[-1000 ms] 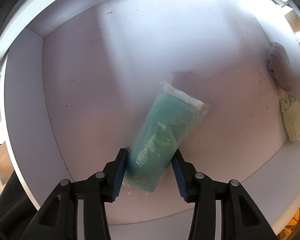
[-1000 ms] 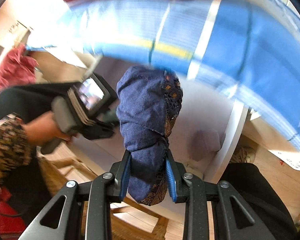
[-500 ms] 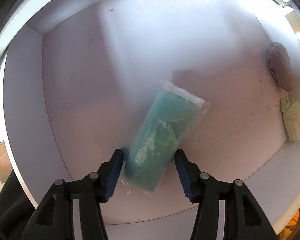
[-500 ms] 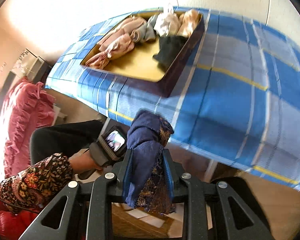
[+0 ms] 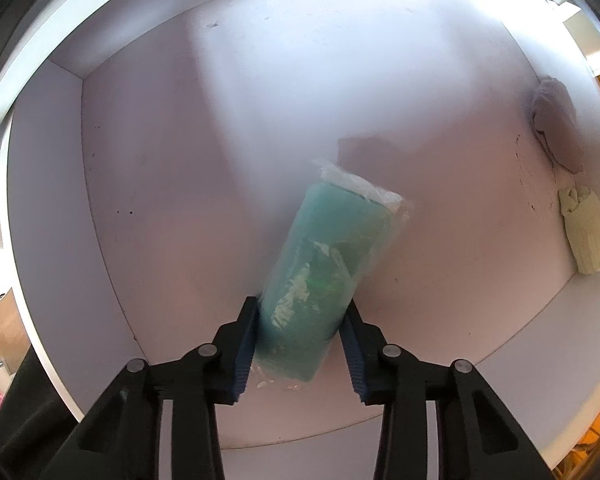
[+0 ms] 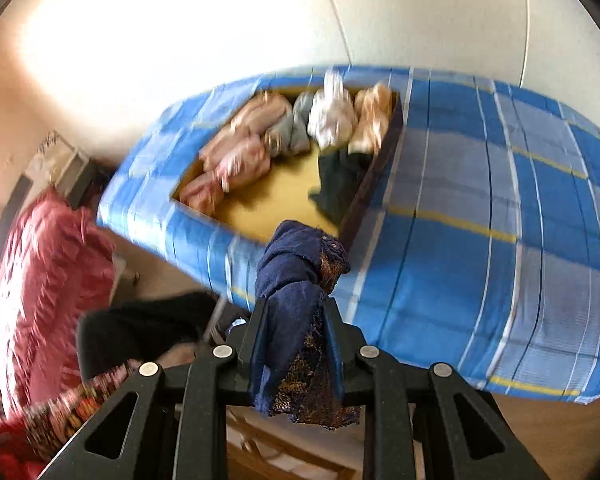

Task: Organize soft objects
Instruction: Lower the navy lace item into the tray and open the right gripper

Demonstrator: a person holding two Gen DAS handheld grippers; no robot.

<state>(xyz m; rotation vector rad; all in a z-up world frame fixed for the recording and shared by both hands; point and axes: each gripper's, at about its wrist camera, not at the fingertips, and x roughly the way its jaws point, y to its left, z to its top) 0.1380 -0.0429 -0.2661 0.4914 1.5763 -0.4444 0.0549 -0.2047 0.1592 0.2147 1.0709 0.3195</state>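
Observation:
In the left wrist view a teal soft pack in clear plastic wrap (image 5: 332,248) lies on the floor of a white bin (image 5: 180,160). My left gripper (image 5: 300,344) points straight down at it. Its jaws are closing, and both blue pads touch the near end of the pack. In the right wrist view my right gripper (image 6: 296,332) is shut on a dark blue cloth with gold lace trim (image 6: 292,264). The cloth hangs in the air in front of a brown tray with a yellow floor (image 6: 276,204), where several rolled cloths lie along the far side.
A grey roll (image 5: 558,128) and a cream roll (image 5: 584,228) rest against the bin's right wall. The tray stands on a table under a blue checked cloth (image 6: 480,200). Pink frilled fabric (image 6: 48,280) and a person's patterned sleeve (image 6: 72,404) are at the left.
The left jaws widened, then narrowed onto the teal pack. The right gripper rose with the blue cloth from below the table's edge, and the tray now shows ahead.

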